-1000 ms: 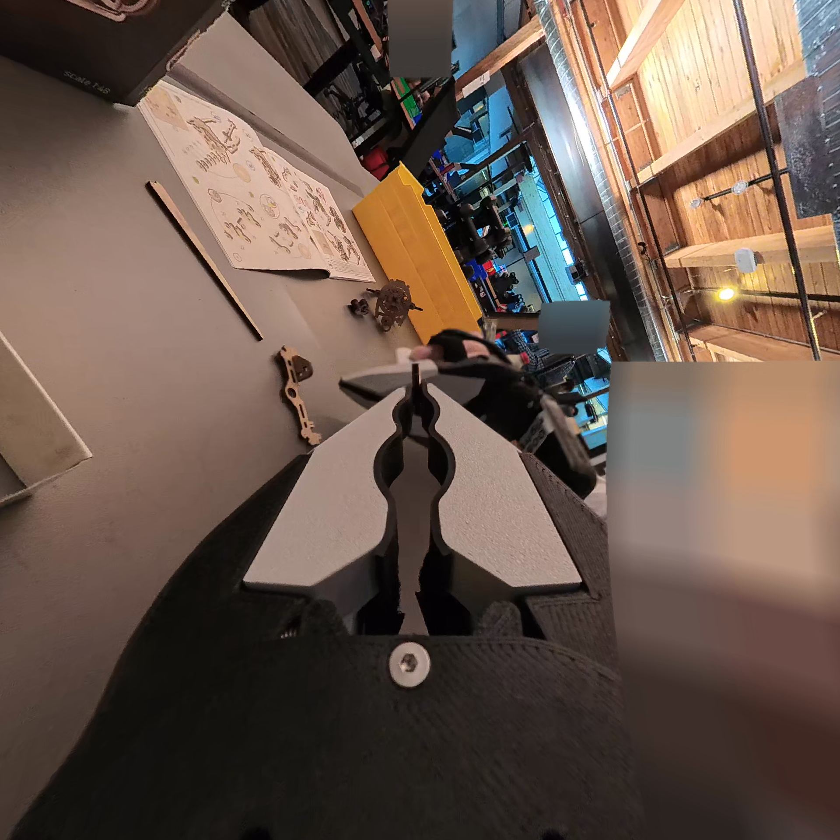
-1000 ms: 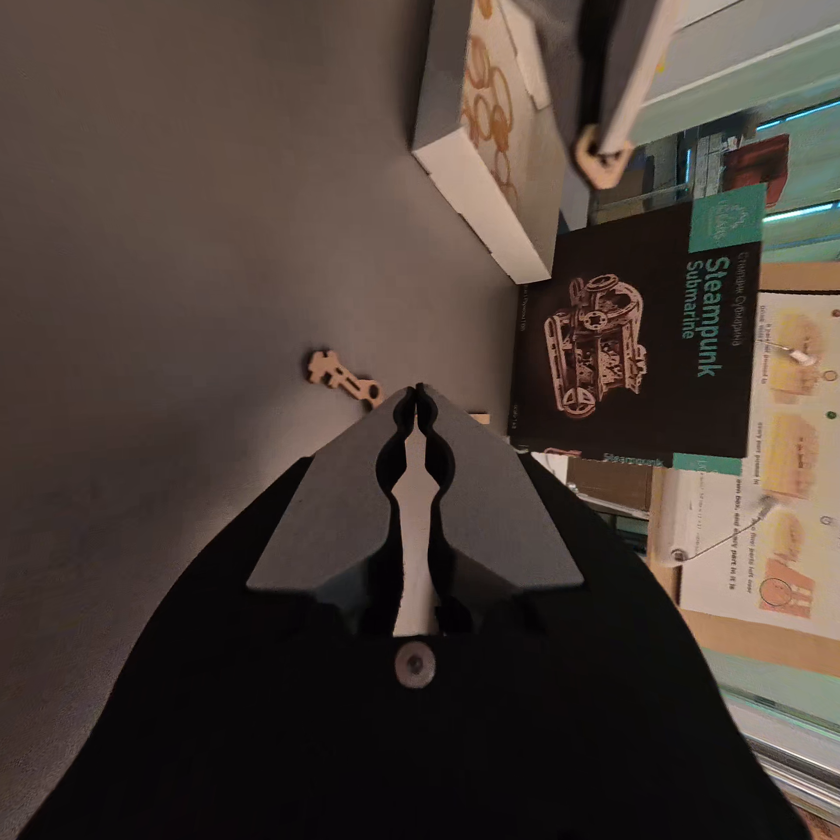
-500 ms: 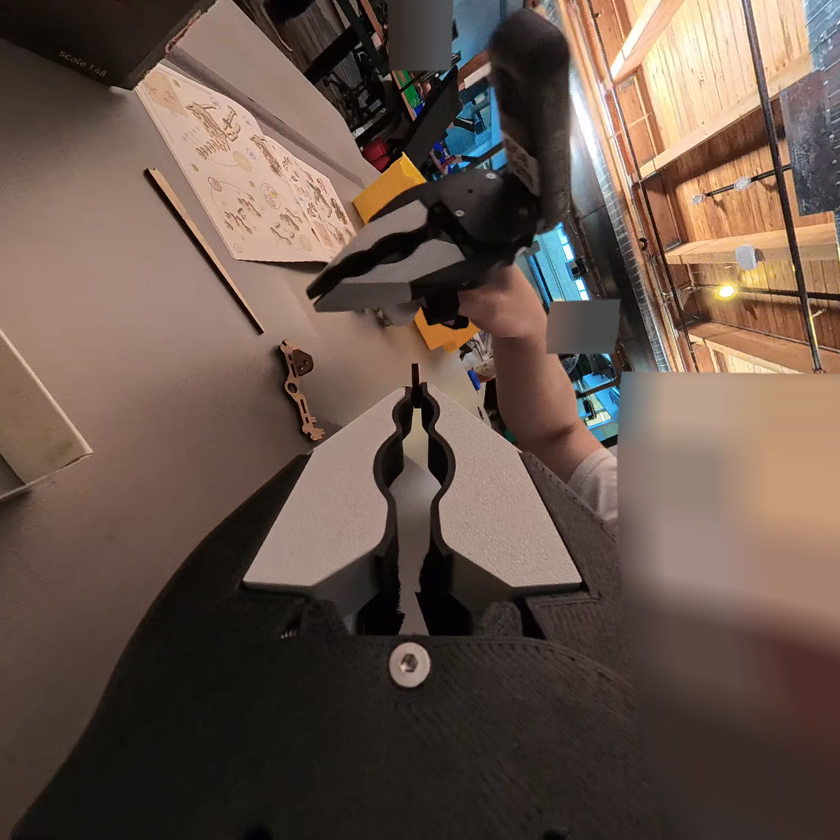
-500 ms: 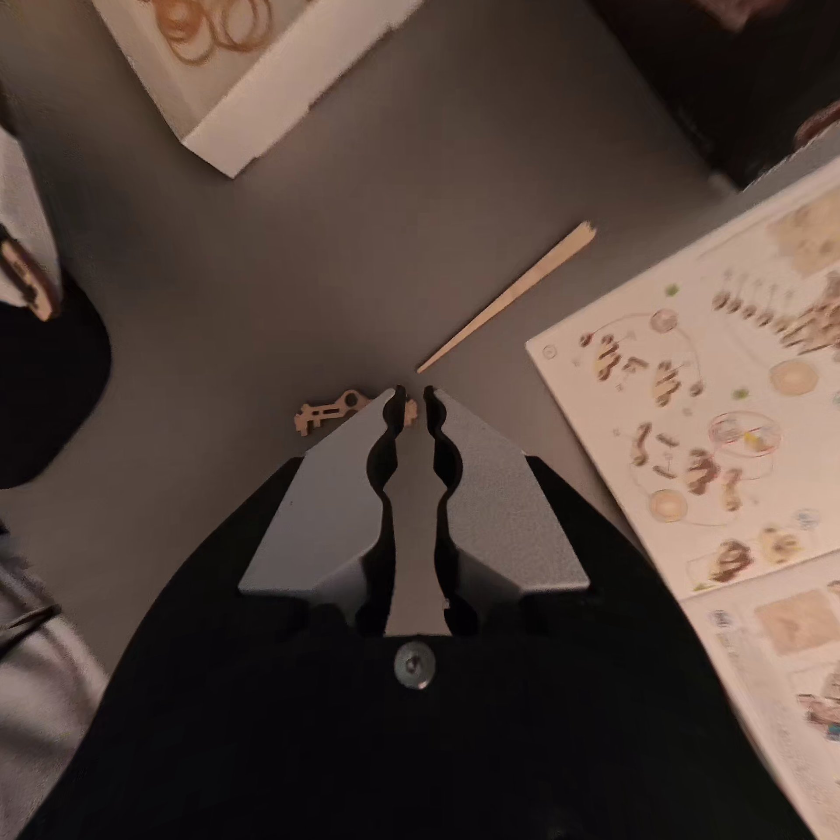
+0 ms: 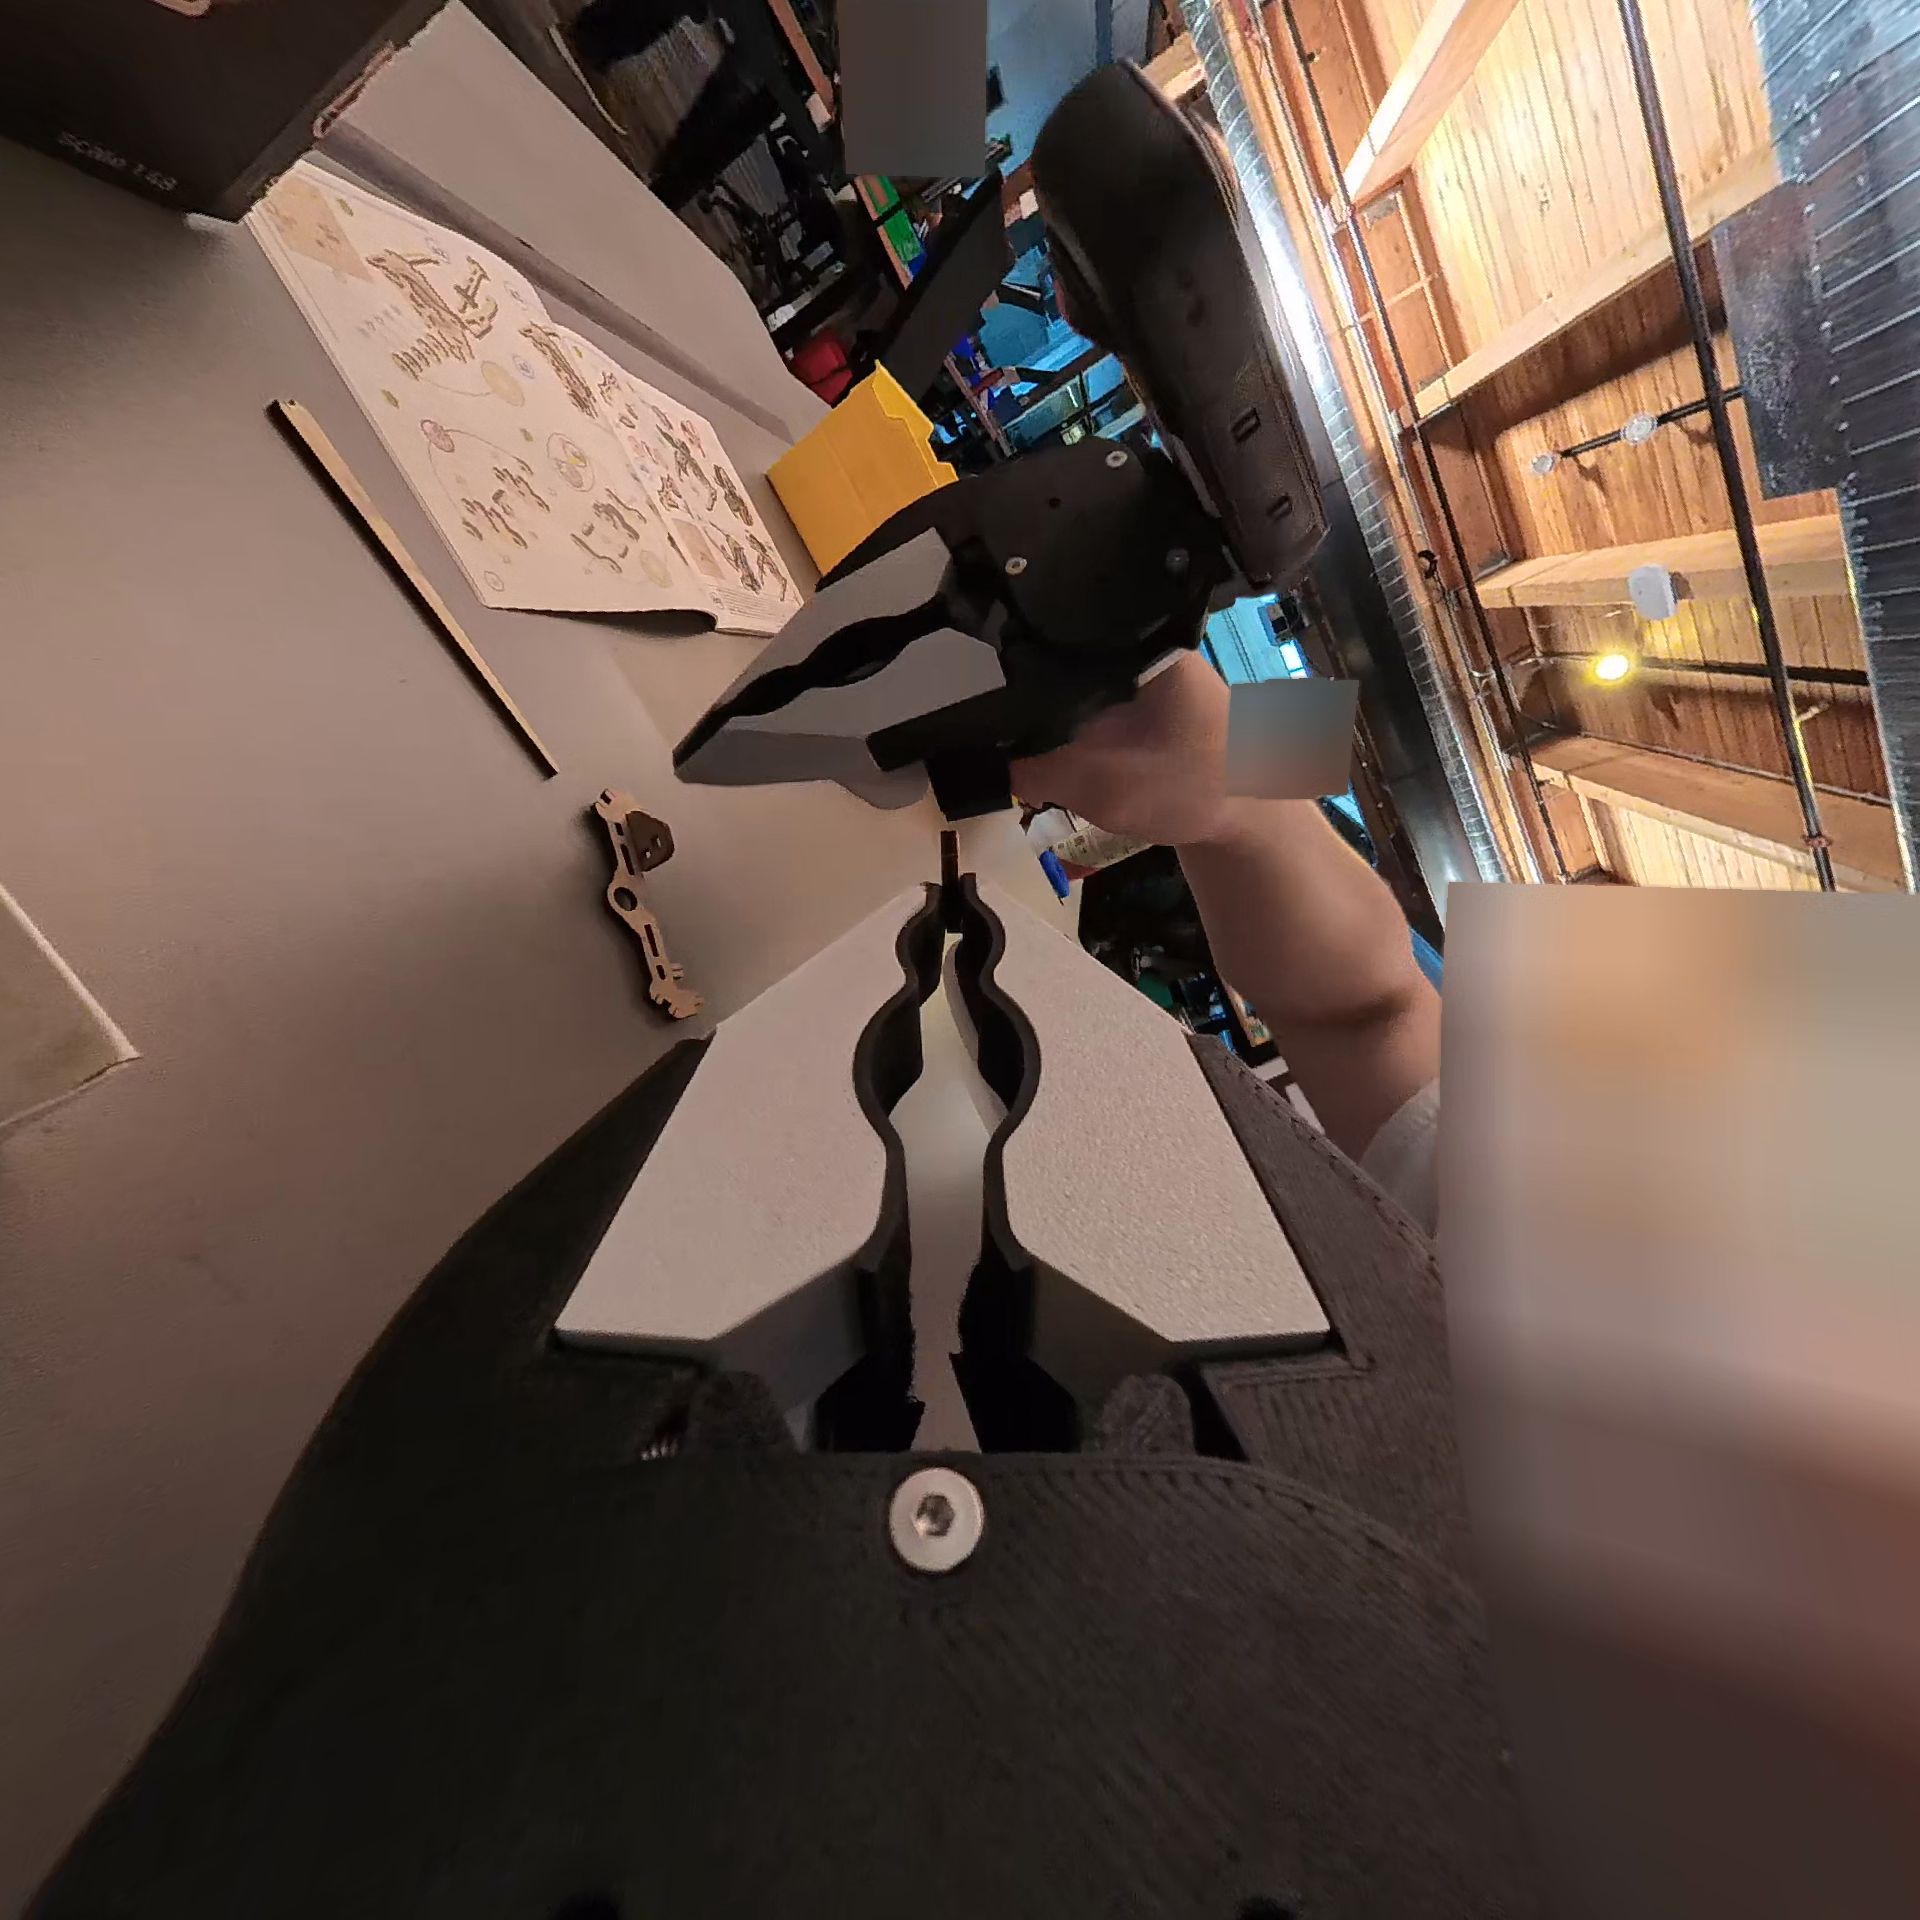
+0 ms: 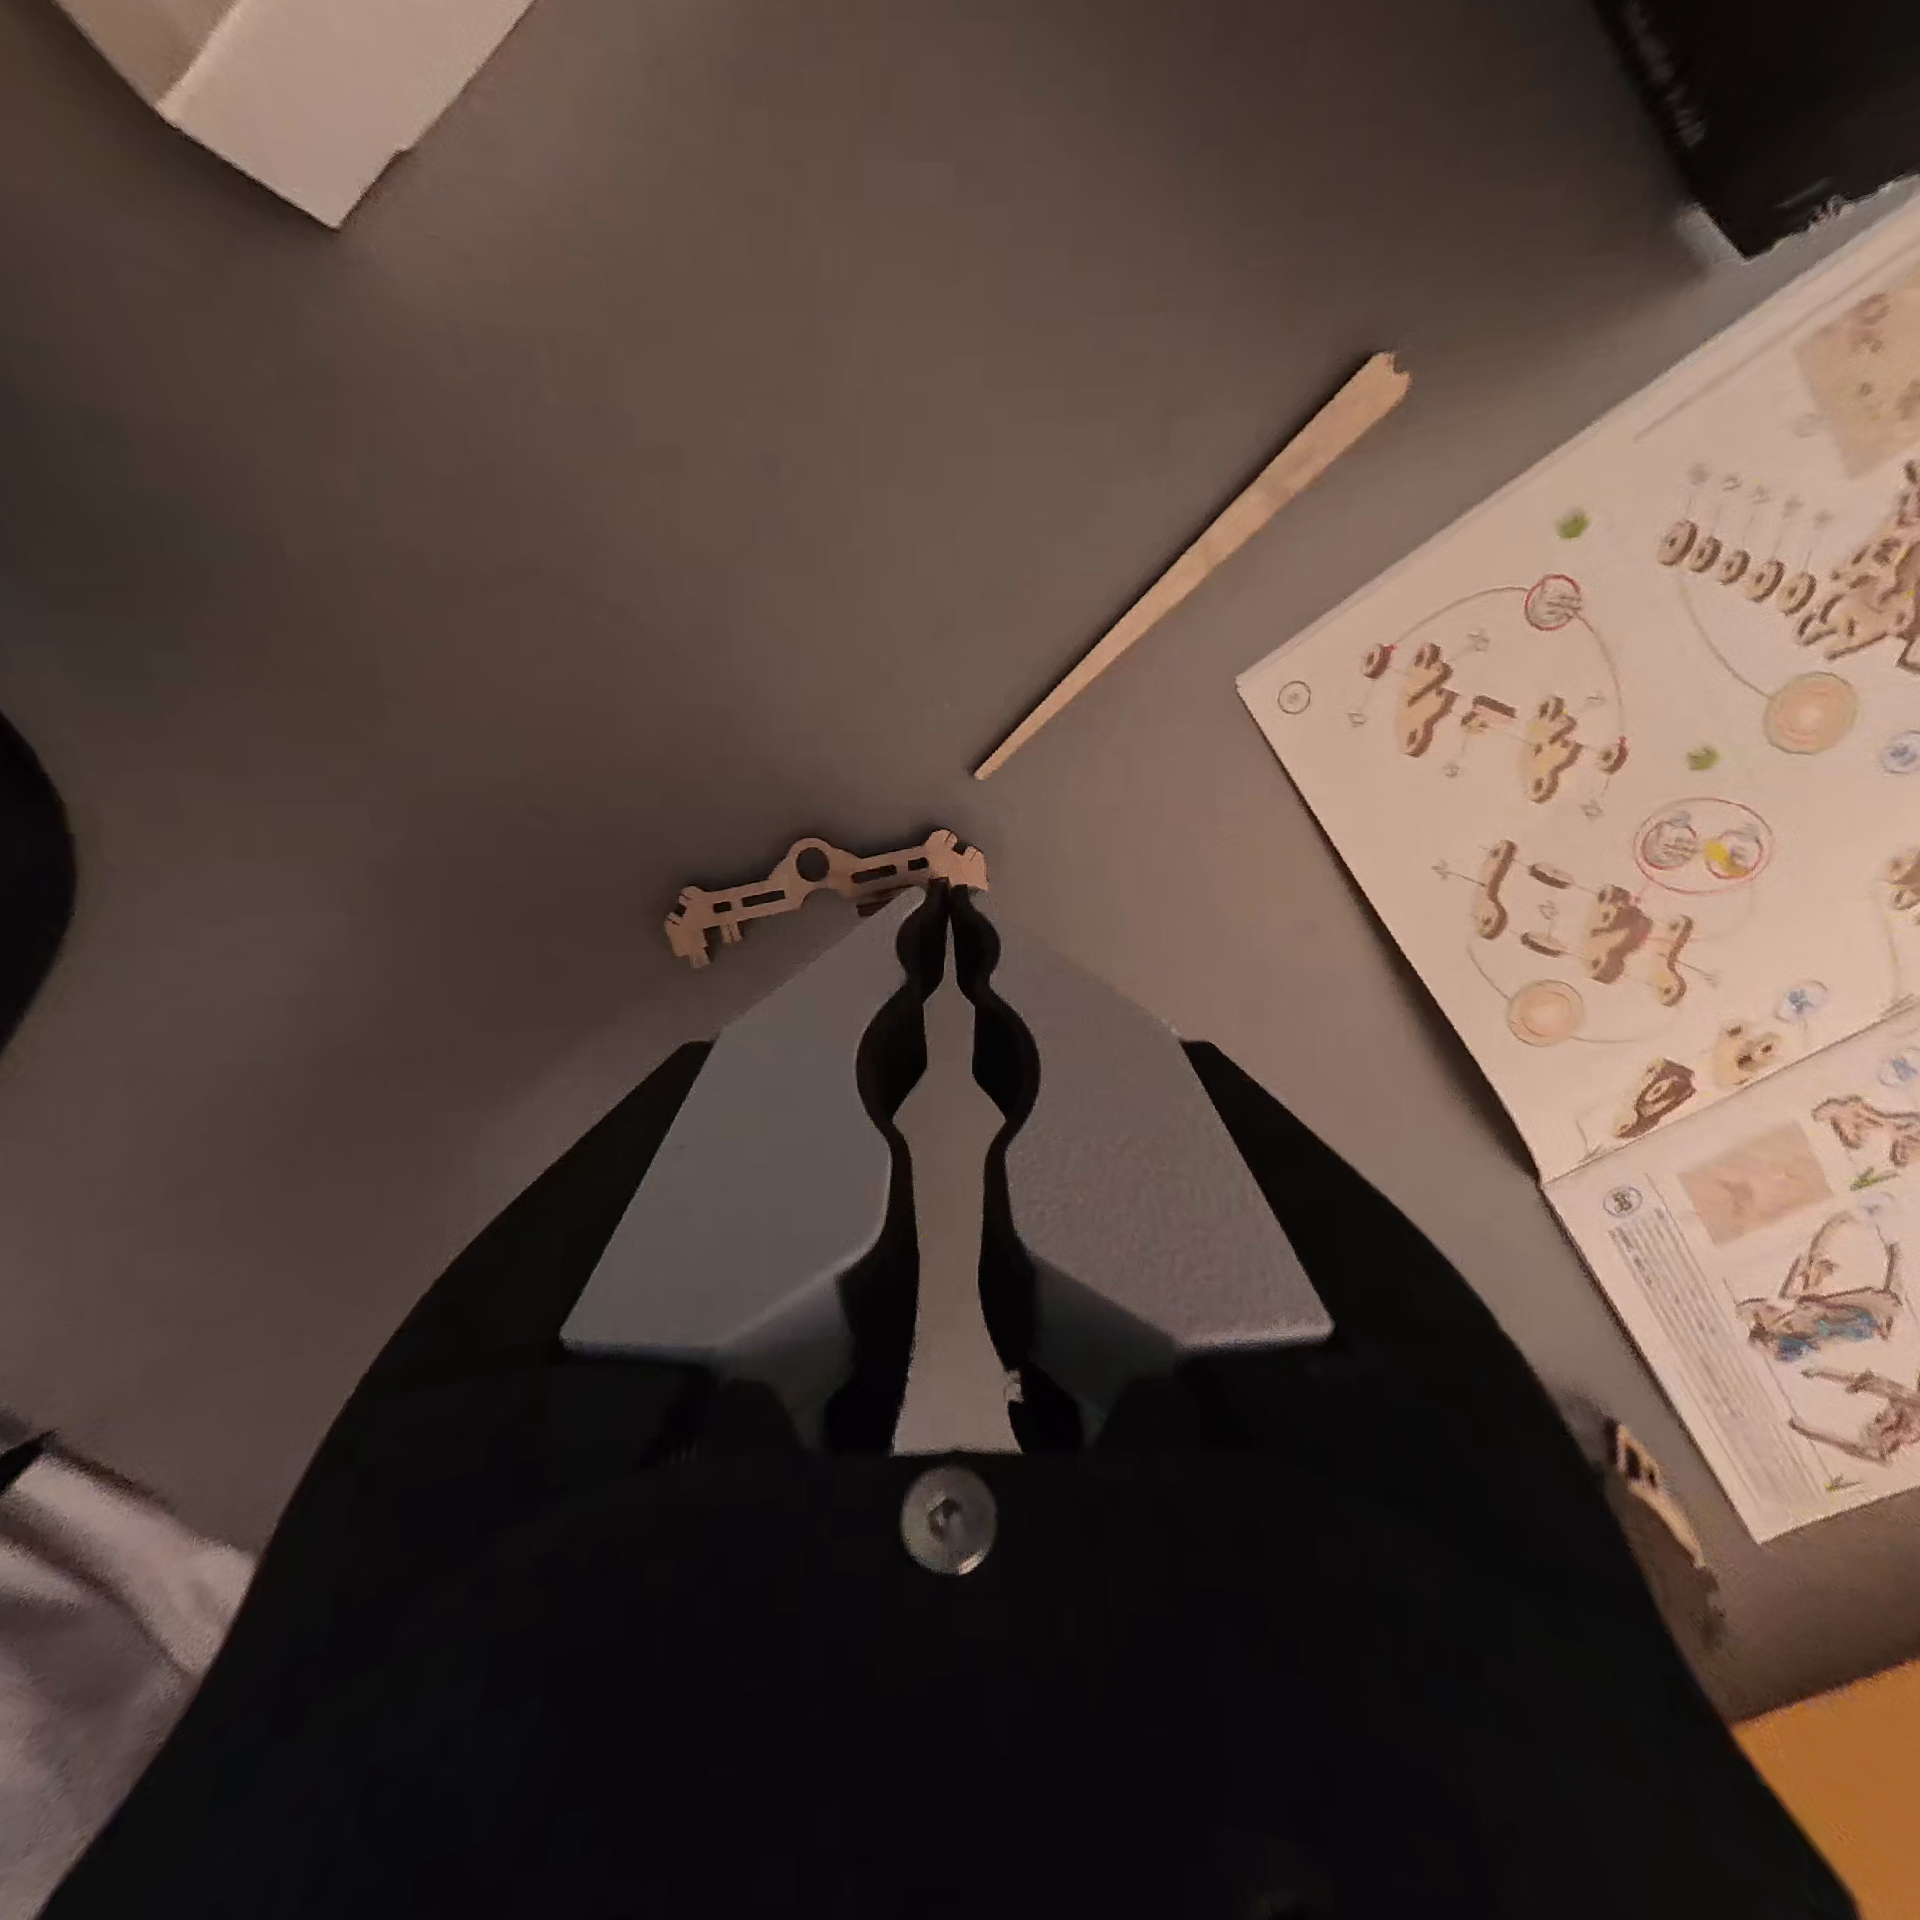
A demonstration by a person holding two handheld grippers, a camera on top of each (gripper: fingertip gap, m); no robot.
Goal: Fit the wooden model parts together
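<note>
A flat slotted wooden part [image 5: 636,904] lies on the grey table; it also shows in the right wrist view [image 6: 810,883]. My right gripper [image 6: 943,914] has its tips together at that part's right end. In the left wrist view it [image 5: 688,753] hovers just over the part's far end, and the part still lies flat. I cannot tell if they touch. My left gripper [image 5: 948,888] is shut on a thin dark wooden piece [image 5: 948,854], seen edge-on and sticking out of the tips, held above the table beside the right gripper.
An open instruction booklet [image 5: 520,447] [image 6: 1610,831] lies beyond the part. A thin wooden strip [image 5: 416,582] [image 6: 1195,561] lies between them. A yellow bin [image 5: 862,478], a black box [image 5: 156,83] and a white box [image 6: 291,94] stand around. Some 12 centimetres of space lies between my two pairs of fingers.
My right gripper has swung from the far side over to the flat part, come down to its end, and its jaws have gone from slightly open to together. My left gripper has barely moved.
</note>
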